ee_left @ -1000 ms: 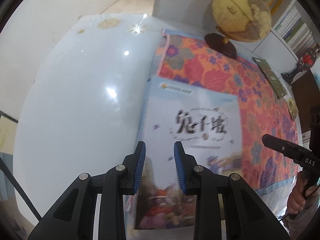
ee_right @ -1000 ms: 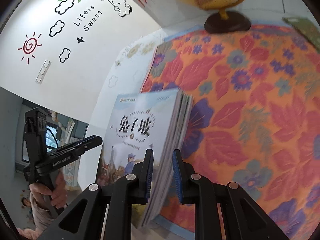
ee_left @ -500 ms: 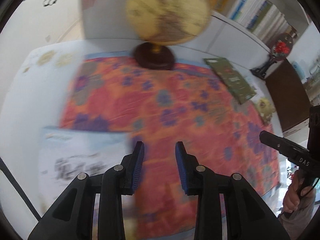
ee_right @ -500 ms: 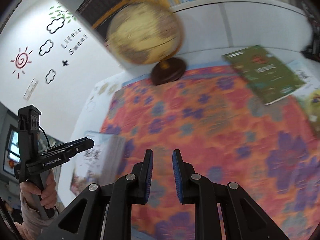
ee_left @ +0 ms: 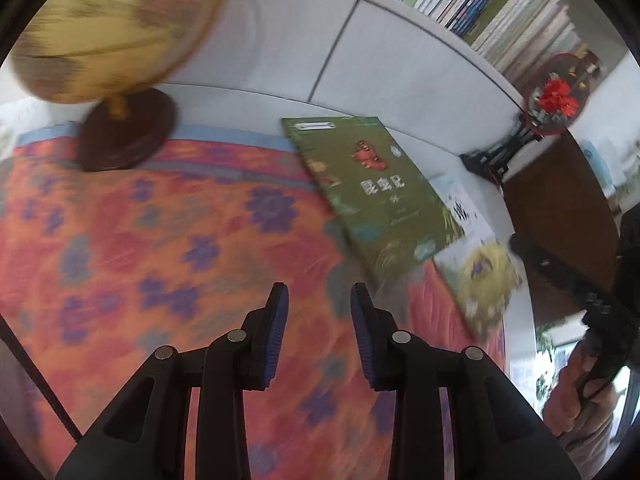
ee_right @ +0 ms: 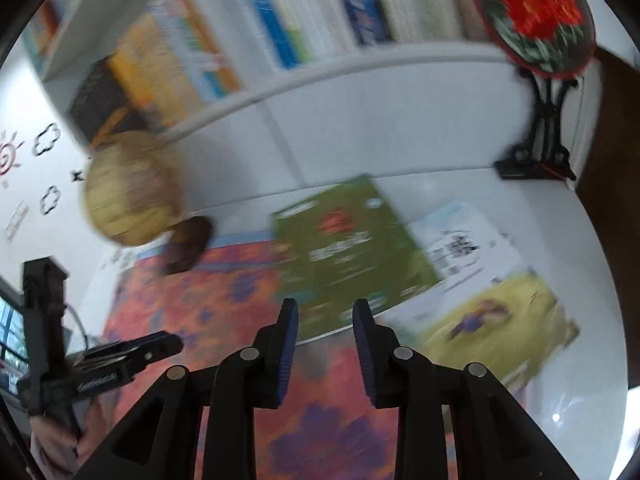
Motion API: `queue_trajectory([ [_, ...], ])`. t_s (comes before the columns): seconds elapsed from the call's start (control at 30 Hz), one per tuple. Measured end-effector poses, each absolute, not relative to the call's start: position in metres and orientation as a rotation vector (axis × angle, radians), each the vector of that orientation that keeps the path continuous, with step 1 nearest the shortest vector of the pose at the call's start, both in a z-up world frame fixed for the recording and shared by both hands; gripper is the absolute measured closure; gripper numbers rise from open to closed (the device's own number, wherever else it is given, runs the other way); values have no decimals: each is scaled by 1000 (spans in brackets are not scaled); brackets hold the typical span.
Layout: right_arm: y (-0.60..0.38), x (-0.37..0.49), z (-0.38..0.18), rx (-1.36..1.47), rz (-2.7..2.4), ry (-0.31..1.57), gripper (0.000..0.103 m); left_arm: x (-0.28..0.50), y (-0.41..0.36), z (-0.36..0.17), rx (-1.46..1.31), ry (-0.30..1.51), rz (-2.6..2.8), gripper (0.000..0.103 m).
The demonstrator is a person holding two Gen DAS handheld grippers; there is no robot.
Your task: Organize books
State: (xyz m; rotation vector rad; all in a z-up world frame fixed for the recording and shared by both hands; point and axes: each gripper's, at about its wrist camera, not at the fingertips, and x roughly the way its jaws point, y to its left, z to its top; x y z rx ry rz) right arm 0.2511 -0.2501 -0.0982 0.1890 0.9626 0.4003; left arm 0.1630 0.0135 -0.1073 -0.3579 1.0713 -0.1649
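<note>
A green book (ee_left: 376, 196) lies at the far right of the floral cloth (ee_left: 160, 260), partly on top of a white and yellow book (ee_left: 480, 276). My left gripper (ee_left: 319, 306) hovers over the cloth just short of the green book, its jaws a little apart with nothing between them. In the right wrist view the green book (ee_right: 348, 248) lies straight ahead of my right gripper (ee_right: 326, 312), and the white and yellow book (ee_right: 480, 300) is to its right. The right jaws are opening and hold nothing. Both views are blurred.
A globe (ee_left: 116, 20) on a dark round base (ee_left: 124, 136) stands at the cloth's back left. A fan ornament with red flowers (ee_right: 536, 12) on a black stand sits at the back right. Shelves of books (ee_right: 280, 20) run behind the white table (ee_right: 580, 280).
Both grippers have swung right across the cloth, away from the stack of light blue books, which is now out of view. The green book has come close. The right jaws have widened slightly.
</note>
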Motion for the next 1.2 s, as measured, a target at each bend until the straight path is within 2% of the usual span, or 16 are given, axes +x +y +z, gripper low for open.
queue_trajectory([
  [0.23, -274, 327, -167, 183, 322, 1007, 76, 201, -20, -149, -427, 1108, -129, 74],
  [0.4, -265, 345, -180, 167, 394, 1037, 75, 211, -30, -153, -406, 1086, -137, 74],
  [0.53, -246, 339, -180, 153, 479, 1080, 65, 214, -31, -150, -366, 1107, -164, 70],
  [0.63, -232, 316, -178, 109, 496, 1083, 53, 205, -26, -147, -296, 1120, -182, 70],
  [0.87, -215, 230, -178, 186, 585, 1152, 53, 145, 14, -146, -269, 1197, -211, 70],
  [1.03, -194, 130, -185, 205, 640, 1237, 53, 55, 38, -144, -204, 1292, -225, 70],
  [1.1, -187, 89, -187, 201, 680, 1292, 53, 13, 45, -152, -175, 1383, -245, 70],
  [1.2, -186, 51, -188, 194, 732, 1351, 53, -16, 60, -154, -215, 1430, -304, 70],
])
